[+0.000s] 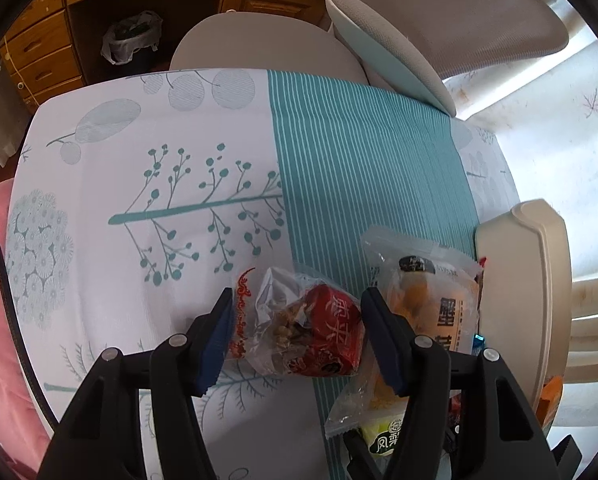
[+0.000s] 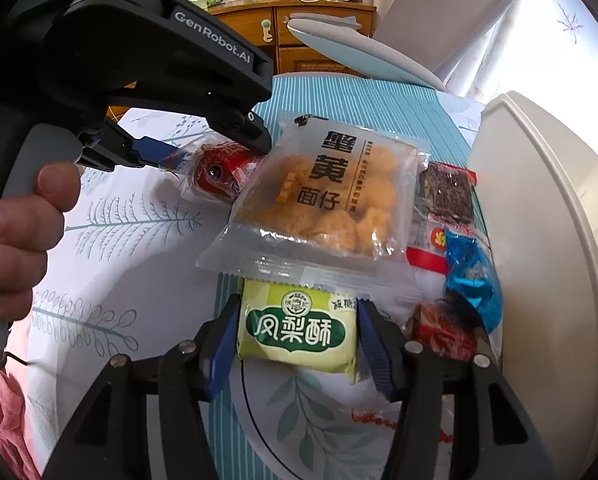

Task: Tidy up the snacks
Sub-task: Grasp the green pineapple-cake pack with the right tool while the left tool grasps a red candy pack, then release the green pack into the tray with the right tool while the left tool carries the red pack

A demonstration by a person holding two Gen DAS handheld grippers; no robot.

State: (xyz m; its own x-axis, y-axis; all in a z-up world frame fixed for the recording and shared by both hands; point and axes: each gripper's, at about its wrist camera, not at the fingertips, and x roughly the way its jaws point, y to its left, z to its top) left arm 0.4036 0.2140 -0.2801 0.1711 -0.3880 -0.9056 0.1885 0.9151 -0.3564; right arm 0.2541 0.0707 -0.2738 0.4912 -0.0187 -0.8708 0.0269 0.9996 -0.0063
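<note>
So both grippers are down on the table at once here. The left gripper [image 1: 297, 334] has a red snack packet [image 1: 307, 332] sitting right between its blue pads [image 1: 219, 344], and from its own camera the pads look pressed against the clear wrapper on both sides, so I'd call that a grip on the packet. From the right wrist view you can see the same left gripper [image 2: 223, 152] reaching in from the upper left with a hand [image 2: 17, 236] around its grey handle, tips on that red packet [image 2: 219, 176]. The right gripper [image 2: 295, 338] is straddling a yellow-green pineapple cake packet [image 2: 297, 328], jaws about half open, pads right at the packet's edges and seemingly touching, and the packet lies flat on the tablecloth [image 2: 139, 240]. Just past it is a bigger clear bag of orange puffs [image 2: 323, 204], overlapping the top edge of the green packet. To the right of that there's a little pile: a dark brown bar in a red wrapper [image 2: 447, 196], a blue foil candy [image 2: 473, 276] and another red packet [image 2: 445, 336], all snug against a cream plastic bin [image 2: 547, 240]. The cloth is white with teal leaf prints and a teal striped band down the middle. A grey office chair [image 1: 451, 20] sits behind the table.
</note>
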